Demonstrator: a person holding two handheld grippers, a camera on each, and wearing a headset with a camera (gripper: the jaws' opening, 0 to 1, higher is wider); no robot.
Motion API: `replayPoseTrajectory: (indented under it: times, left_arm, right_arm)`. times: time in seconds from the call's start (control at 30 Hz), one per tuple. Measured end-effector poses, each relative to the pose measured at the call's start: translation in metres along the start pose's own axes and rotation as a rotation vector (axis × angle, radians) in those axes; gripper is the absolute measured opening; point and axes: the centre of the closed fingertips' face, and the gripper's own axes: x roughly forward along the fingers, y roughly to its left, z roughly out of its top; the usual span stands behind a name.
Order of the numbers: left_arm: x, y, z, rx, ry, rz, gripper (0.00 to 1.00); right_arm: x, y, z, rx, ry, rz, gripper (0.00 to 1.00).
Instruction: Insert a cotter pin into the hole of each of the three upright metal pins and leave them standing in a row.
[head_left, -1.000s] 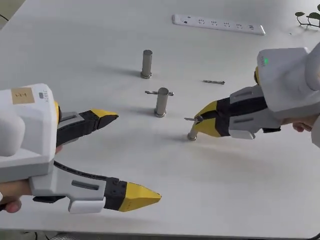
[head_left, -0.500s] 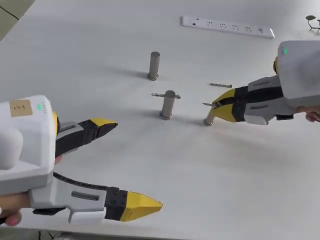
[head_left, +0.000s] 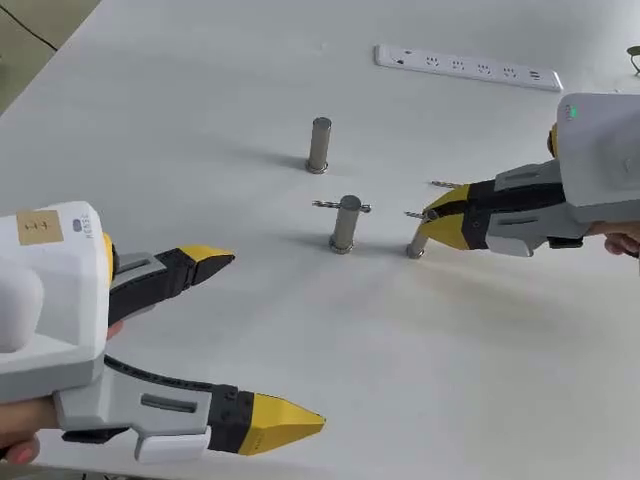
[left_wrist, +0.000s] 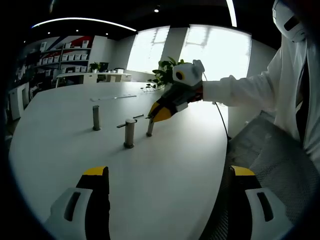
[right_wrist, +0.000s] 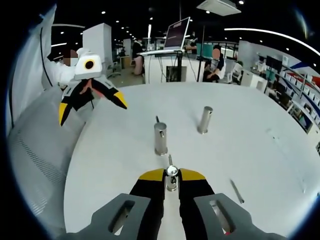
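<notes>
1 cotter pin (head_left: 322, 204) crosses the middle pin (head_left: 346, 225); right gripper (head_left: 430, 217) clamps the near pin (head_left: 415, 247), left gripper (head_left: 277, 340) gapes empty.

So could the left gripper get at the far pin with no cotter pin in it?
Probably yes: the left gripper is open, bare table lies between it and the far pin, and the middle pin stands to one side.

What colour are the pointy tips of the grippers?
Yellow, on left gripper and right gripper; clearest in the head view.
</notes>
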Motion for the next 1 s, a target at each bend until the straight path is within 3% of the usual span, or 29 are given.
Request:
replayPoseTrajectory:
  times: [0.47, 0.53, 0.6, 0.77, 0.9, 1.0]
  left_arm:
    - [0.004, -0.007, -0.005, 0.003, 0.023, -0.023, 0.99]
    - [0.003, -0.008, -0.004, -0.007, 0.013, -0.027, 0.99]
    - [0.002, -0.009, 0.000, -0.053, -0.023, -0.030, 0.99]
    - [0.001, -0.009, 0.002, -0.056, -0.039, -0.023, 0.99]
    - [-0.001, -0.008, 0.004, -0.063, -0.050, -0.020, 0.99]
    - [-0.002, -0.006, 0.007, -0.066, -0.060, -0.016, 0.99]
  right_arm:
    - [0.003, 0.002, 0.002, -0.005, -0.005, 0.025, 0.04]
    - [0.003, 0.002, 0.002, -0.001, -0.003, 0.023, 0.05]
    - [0.003, 0.001, 0.002, 0.008, -0.004, 0.018, 0.05]
    - [0.004, 0.003, 0.003, 0.022, -0.012, 0.022, 0.05]
    - [0.002, -0.001, 0.007, 0.017, -0.028, -0.012, 0.19]
    - [-0.003, 0.000, 0.011, 0.023, -0.038, -0.020, 0.19]
